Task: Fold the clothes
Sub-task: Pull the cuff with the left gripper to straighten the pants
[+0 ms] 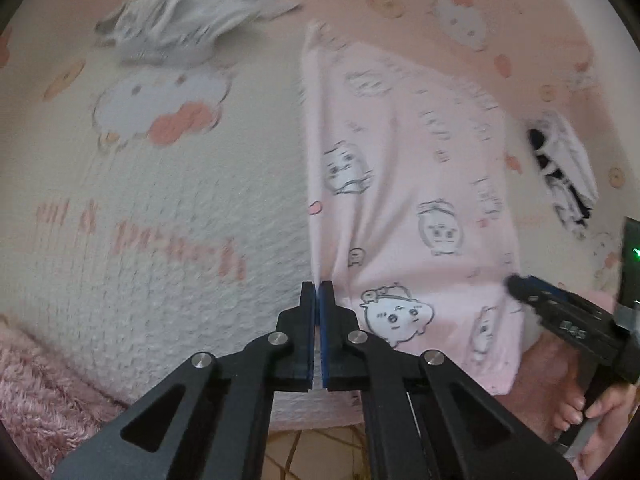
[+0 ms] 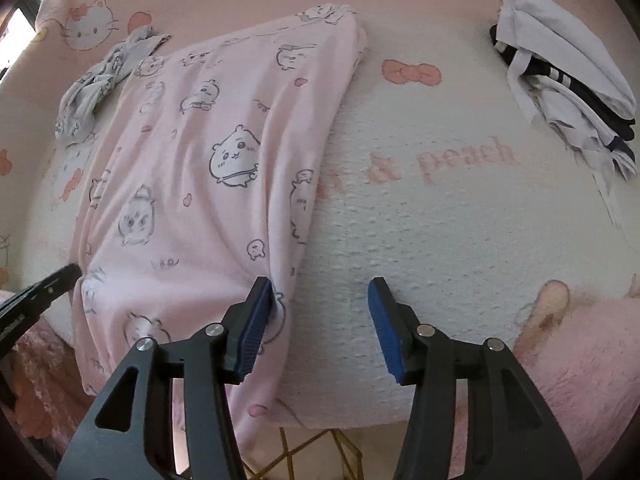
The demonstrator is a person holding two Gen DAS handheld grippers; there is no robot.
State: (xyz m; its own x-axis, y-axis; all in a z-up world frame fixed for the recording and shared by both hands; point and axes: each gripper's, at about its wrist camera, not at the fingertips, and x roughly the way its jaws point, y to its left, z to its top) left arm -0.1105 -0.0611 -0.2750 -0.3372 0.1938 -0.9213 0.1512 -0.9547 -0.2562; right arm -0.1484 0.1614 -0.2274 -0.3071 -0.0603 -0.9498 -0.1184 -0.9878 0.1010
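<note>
While the pink garment (image 2: 208, 168) lies long and narrow, hanging over the bed's (image 2: 440, 220) near edge, the left tool (image 1: 319, 286) pinches its side; the right tool (image 2: 320, 300) gapes wide; two crumpled garments wait at the far corners.

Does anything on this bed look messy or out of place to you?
Yes. Two garments lie crumpled rather than folded: a grey-white one by the pink pyjama piece's far corner, and a white one with navy stripes off to the right. The pink piece also hangs over the bed's near edge.
</note>
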